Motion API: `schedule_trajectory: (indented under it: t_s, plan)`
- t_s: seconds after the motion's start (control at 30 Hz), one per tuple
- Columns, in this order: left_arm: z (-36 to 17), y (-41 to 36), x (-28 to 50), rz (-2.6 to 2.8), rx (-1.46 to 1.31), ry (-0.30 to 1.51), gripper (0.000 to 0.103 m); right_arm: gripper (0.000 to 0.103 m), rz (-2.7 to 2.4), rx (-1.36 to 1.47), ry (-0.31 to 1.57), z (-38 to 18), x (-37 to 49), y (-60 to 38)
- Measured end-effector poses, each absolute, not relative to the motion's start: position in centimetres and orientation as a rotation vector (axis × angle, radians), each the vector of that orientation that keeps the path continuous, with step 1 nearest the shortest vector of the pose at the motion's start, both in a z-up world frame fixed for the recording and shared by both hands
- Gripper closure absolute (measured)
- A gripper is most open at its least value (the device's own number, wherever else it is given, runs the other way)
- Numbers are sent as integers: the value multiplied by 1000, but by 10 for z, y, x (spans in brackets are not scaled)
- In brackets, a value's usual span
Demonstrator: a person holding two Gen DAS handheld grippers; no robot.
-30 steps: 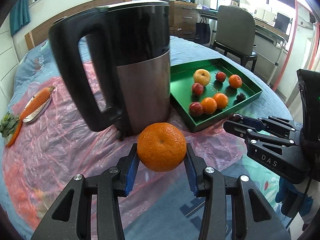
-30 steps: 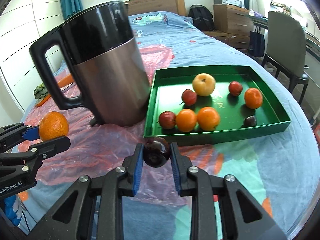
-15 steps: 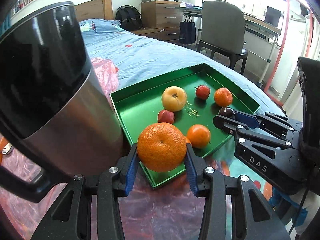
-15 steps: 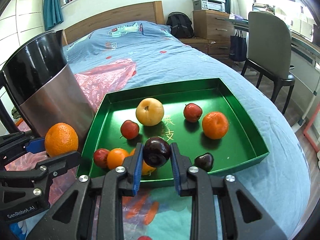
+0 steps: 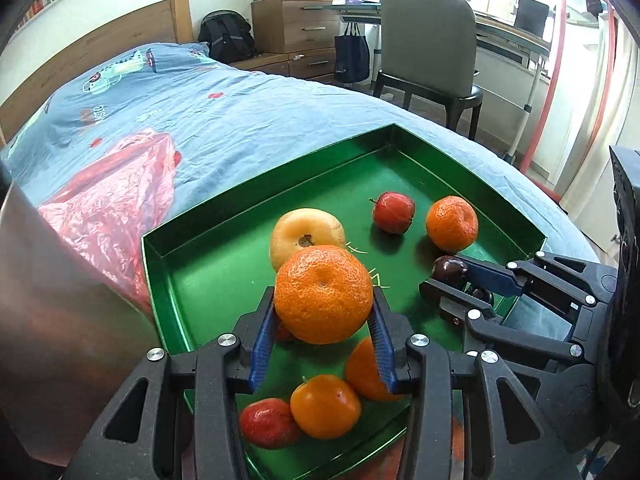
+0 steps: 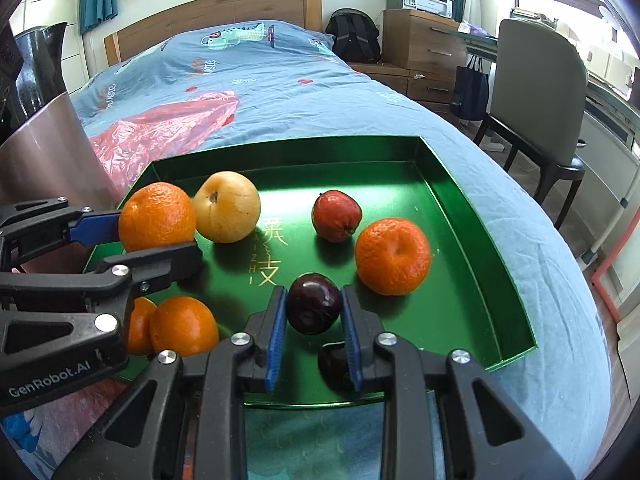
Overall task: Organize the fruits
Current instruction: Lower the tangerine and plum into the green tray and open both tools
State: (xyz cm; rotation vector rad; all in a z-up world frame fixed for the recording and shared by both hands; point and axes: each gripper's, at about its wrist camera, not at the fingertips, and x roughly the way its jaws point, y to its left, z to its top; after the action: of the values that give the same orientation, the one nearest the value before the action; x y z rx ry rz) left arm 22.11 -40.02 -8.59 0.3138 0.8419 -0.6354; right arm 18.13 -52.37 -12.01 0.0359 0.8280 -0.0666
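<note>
Both my grippers hang over the green tray, whose gold lettering perhaps reads "ZHI": the "GenRobot.AI" left gripper clamps an orange, the right gripper a dark plum.

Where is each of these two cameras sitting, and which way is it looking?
Left wrist: on the left gripper, looking down along its fingers at the big orange it grips over the green tray; the right gripper shows.
Right wrist: on the right gripper, which grips a dark plum; the left gripper shows.
Shared: tray, yellow apple, bed.
</note>
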Motion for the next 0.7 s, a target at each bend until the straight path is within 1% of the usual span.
schedule_trajectory:
  t_s: [0.13, 0.33, 0.4, 0.43, 0.47, 0.5, 0.63, 0.7]
  plan:
    - [-91, -407, 219, -627, 357, 822, 65, 82, -73, 23, 823, -122, 182, -526]
    - [-91, -409, 221, -625, 349, 833, 63, 82, -79, 12, 823, -123, 182, -527]
    - [-90, -407, 220, -619, 349, 827, 60, 82, -80, 9, 825, -122, 182, -526]
    - [-88, -406, 220, -620, 349, 821, 57, 81, -81, 7, 827, -121, 181, -526]
    - [-86, -406, 220, -616, 348, 815, 53, 77, -82, 6, 829, -121, 181, -525]
    - [-84, -405, 219, -609, 350, 806, 50, 69, -84, 4, 829, -120, 181, -525]
    - [-75, -398, 218, -594, 340, 798, 49, 66, -87, -2, 832, -115, 179, -522]
    - [-70, -391, 214, -590, 326, 800, 49, 59, -91, -3, 830, -111, 175, -521]
